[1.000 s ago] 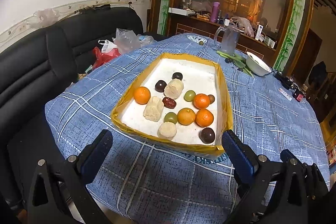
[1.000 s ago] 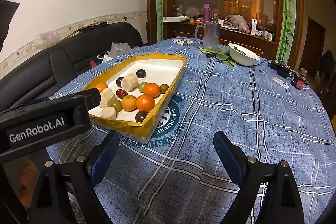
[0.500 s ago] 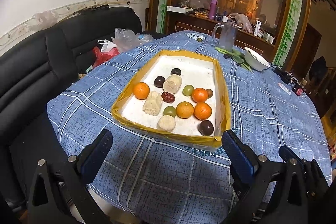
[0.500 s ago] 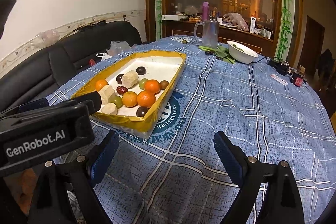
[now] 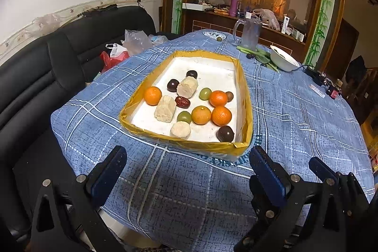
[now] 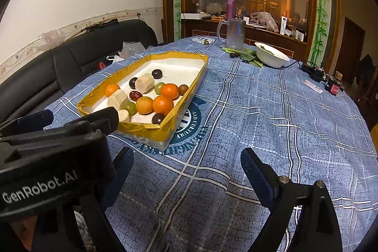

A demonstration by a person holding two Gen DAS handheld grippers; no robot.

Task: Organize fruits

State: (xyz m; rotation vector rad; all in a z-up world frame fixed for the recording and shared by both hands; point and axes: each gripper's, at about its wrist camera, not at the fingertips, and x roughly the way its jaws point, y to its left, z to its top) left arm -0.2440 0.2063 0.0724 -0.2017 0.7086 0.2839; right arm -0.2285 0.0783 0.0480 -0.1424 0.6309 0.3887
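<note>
1. Fruits sit mixed in the yellow-rimmed tray (image 5: 243,96) on the table (image 5: 295,115): four oranges (image 5: 221,115), two green ones (image 5: 205,93), dark round ones (image 5: 225,133), a red date (image 5: 182,102), three pale cylinder chunks (image 5: 165,108). No grouping by kind visible.
2. Stray green fruit (image 6: 206,42) lies on the cloth at the far end of the table, by the glass mug (image 6: 232,33), well apart from the tray.
3. Left tool (image 5: 186,171) hovers over the cloth before the tray's near rim, fingers spread wide, holding nothing.
4. Right tool (image 6: 186,165) hovers to the tray's right, also spread and empty.
5. Stage unclear: fits fruits waiting to be sorted, or fruits already gathered in the tray.
6. For any pick, judgement: come from above, clear the raised rim, centre on one piece; round fruit rolls and pieces touch, so squeeze gently, nudge no neighbours.
</note>
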